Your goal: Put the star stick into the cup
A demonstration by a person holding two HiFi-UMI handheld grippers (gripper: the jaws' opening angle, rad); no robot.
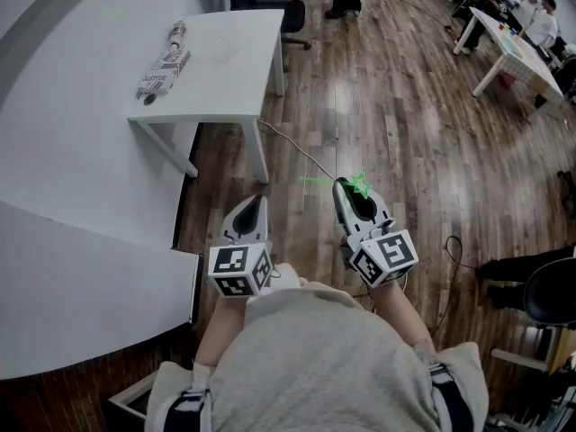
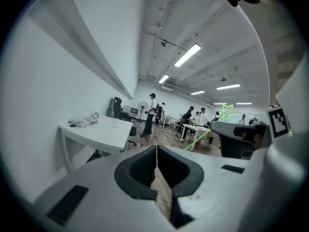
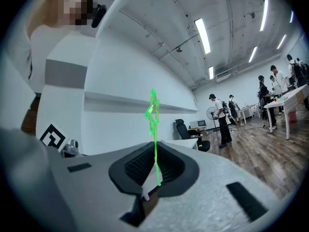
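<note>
the left tongs [image 1: 256, 203] sat shut on nothing. the right tongs [image 1: 343, 185] were pinched narrow on the green star stick [image 3: 155, 129], probably just to carry it. the white table [image 1: 234, 79] stood well ahead, and no cup could be made out.

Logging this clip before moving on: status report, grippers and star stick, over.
Left gripper shut, empty. Right gripper shut on star stick. White table ahead, wrapped bundle on it; cup not made out.
</note>
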